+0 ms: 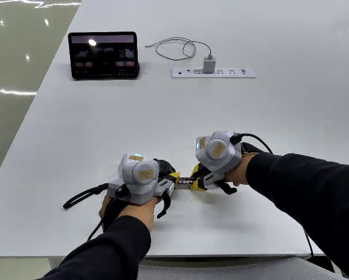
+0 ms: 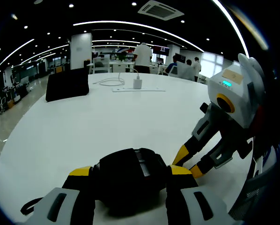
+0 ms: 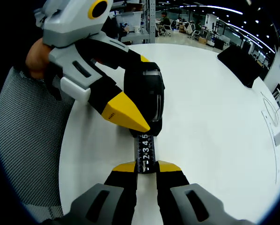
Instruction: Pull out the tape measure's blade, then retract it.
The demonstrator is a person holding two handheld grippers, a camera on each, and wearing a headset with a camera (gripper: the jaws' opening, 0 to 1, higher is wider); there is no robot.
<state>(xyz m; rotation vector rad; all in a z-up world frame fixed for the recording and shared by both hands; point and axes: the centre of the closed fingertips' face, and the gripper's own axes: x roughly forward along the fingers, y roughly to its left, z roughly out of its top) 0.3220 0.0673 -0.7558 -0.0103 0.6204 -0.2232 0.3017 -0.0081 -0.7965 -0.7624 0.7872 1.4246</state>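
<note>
The left gripper [image 2: 130, 171] is clamping the black tape measure case [image 2: 130, 185], its two yellow-tipped jaws pressing in on either side. The case is sitting on the white table [image 1: 163, 111] near its front edge. The right gripper [image 3: 147, 166] is pinching the blade [image 3: 145, 147], its jaws closed on it just beside the case's mouth, so a short length is showing, with the numbers 2 to 5 readable.

The blade's end hook is lying hidden between the right jaws. In the head view the left gripper's body is covering most of the case. A black strap [image 1: 81, 195] is trailing left from that gripper; where it attaches is hard to make out.

There are two grippers and one tape measure. Further back one dark tablet [image 1: 103, 54] is standing upright, and one power strip [image 1: 213, 72] is carrying one charger [image 1: 209, 63] with one looped cable [image 1: 174, 48].

The table is plain and matte. A glossy floor [image 1: 17, 58] is reflecting lights to its left. Ceiling lights [image 2: 130, 23] are running in long strips over an open office, with people [image 2: 142, 56] standing far off.
</note>
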